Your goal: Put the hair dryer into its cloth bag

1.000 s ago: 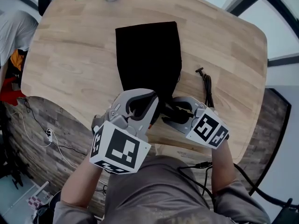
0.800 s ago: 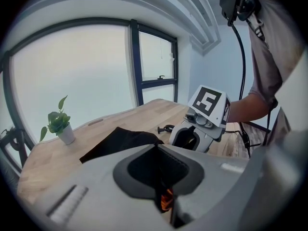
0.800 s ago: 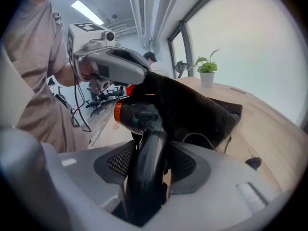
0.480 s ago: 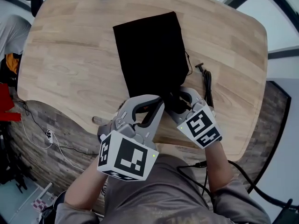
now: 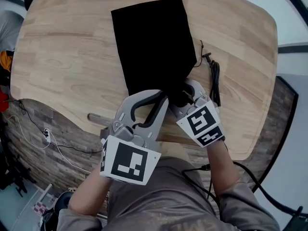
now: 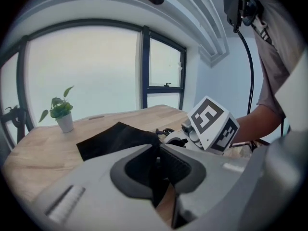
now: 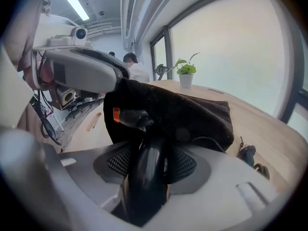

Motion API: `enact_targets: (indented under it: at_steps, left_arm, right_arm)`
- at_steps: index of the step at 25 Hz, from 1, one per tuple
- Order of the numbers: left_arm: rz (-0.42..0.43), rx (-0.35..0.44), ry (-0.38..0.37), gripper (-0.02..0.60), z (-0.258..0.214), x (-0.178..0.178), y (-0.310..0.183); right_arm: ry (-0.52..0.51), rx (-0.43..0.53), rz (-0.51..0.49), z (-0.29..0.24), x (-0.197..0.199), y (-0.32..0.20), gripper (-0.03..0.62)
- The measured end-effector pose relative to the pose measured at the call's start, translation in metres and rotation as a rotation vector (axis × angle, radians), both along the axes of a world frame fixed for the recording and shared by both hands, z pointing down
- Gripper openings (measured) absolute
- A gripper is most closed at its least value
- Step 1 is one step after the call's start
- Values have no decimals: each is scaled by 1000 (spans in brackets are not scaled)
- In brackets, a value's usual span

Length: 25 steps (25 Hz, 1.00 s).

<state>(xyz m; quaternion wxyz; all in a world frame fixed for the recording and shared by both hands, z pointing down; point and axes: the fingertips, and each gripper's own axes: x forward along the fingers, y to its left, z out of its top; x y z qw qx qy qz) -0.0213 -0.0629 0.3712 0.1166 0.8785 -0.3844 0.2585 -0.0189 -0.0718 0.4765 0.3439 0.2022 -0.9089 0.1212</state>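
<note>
The black cloth bag (image 5: 153, 42) lies flat on the wooden table (image 5: 62, 66), its mouth toward me. My left gripper (image 5: 161, 101) is shut on the bag's near edge (image 6: 155, 163) and lifts it a little. My right gripper (image 5: 184, 94) is shut on the black handle of the hair dryer (image 7: 147, 174). The dryer's head, with an orange switch (image 7: 116, 114), sits at the bag's mouth, and the cloth (image 7: 192, 110) drapes over it. The dryer's cord (image 5: 214, 81) trails on the table to the right, ending in a plug (image 7: 247, 153).
A small potted plant (image 6: 61, 113) stands at the table's far end by the window. The table's curved near edge (image 5: 96, 124) runs just under both grippers. More cables (image 5: 48, 136) hang below it on the floor side. A person (image 7: 130, 61) sits in the background.
Both grippers have moved forward toward the bag. The dryer's head has gone from just outside the mouth to under the lifted cloth edge.
</note>
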Motion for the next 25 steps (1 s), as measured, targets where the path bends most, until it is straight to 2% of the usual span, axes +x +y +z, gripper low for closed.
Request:
enact_targets:
  at_steps: [3, 6, 10, 11, 12, 13, 17, 21, 22, 25]
  left_arm:
    - [-28, 65, -41, 122, -6, -19, 6]
    - [-104, 27, -74, 181, 10, -39, 20]
    - [-172, -33, -115, 184, 41, -57, 31]
    - [-182, -40, -115, 181, 45, -59, 30]
    - [-192, -43, -114, 153, 47, -61, 28]
    - [-200, -41, -114, 100, 49, -62, 26]
    - [-190, -11, -135, 15, 50, -64, 23]
    - [-178, 6, -113, 11, 44, -63, 22]
    - [-175, 12, -107, 11, 41, -62, 22]
    - [-164, 24, -113, 11, 35, -61, 21]
  right_arm:
    - [-1, -19, 2, 2, 0, 1, 235]
    - [-1, -43, 4, 3, 2, 2, 236]
    - [-13, -57, 3, 4, 5, 3, 245]
    - [-16, -58, -3, 3, 5, 5, 258]
    - [-16, -57, -10, 2, 5, 7, 271]
    - [-15, -54, -15, 0, 6, 9, 278]
    - [14, -38, -4, -4, 23, 15, 290]
    - [51, -52, 4, 10, 34, 20, 280]
    - [51, -51, 0, 12, 34, 20, 234]
    - [9, -27, 23, 4, 30, 18, 221]
